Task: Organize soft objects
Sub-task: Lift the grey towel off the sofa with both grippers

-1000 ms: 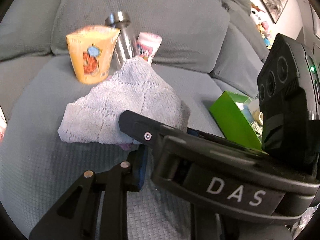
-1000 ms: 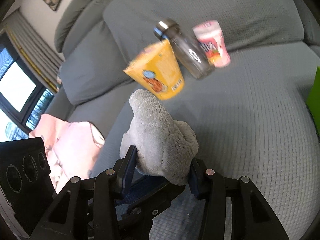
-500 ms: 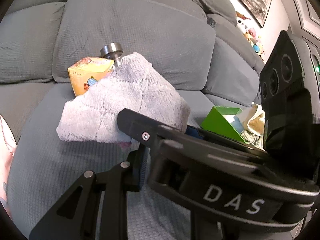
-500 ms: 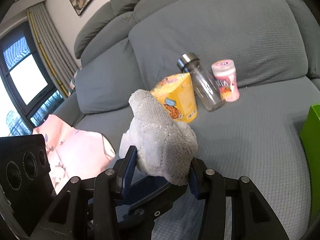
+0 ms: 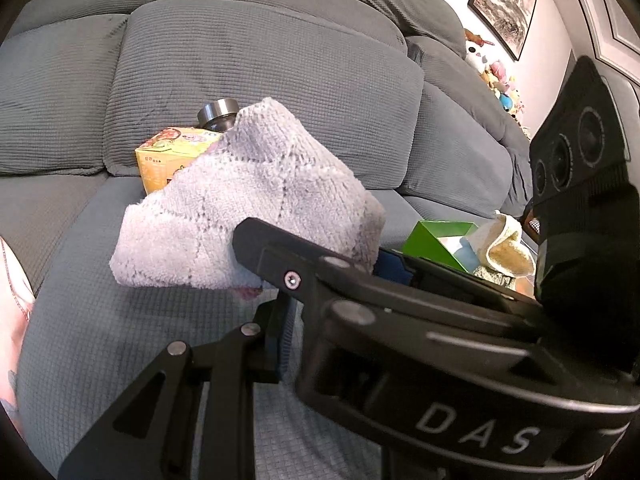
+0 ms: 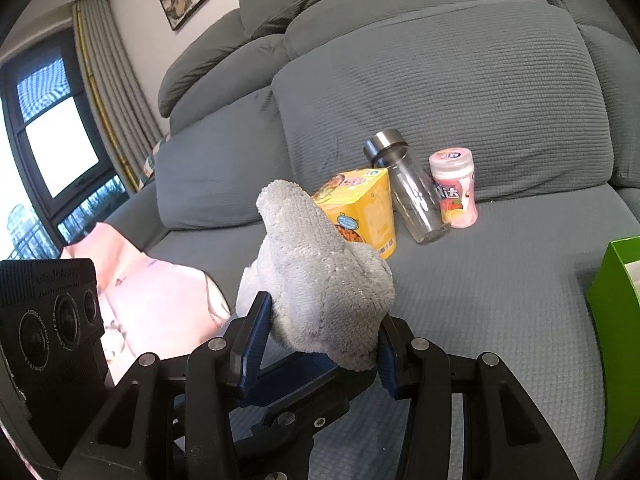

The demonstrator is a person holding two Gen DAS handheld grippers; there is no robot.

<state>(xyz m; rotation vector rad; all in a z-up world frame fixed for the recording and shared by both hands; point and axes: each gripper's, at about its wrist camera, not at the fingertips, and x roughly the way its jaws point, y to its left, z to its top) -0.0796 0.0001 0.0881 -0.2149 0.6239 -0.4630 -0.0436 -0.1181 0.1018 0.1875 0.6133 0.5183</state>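
Both my grippers clamp the grey towel [image 6: 320, 272]: right gripper [image 6: 320, 332] pinches its bunched end, left gripper [image 5: 316, 280] shut on its edge. Towel hangs above the sofa seat [image 6: 500, 280], left of the green box [image 6: 616, 320]. Carry it level and release inside the box together.

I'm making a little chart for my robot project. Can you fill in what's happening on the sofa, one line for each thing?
held thing: grey towel, folded, lifted off the seat
right tongs: clamped on the towel
left tongs: shut, pinching the towel's edge
green box: open, cloths inside
at the backrest: yellow carton, clear bottle, pink jar
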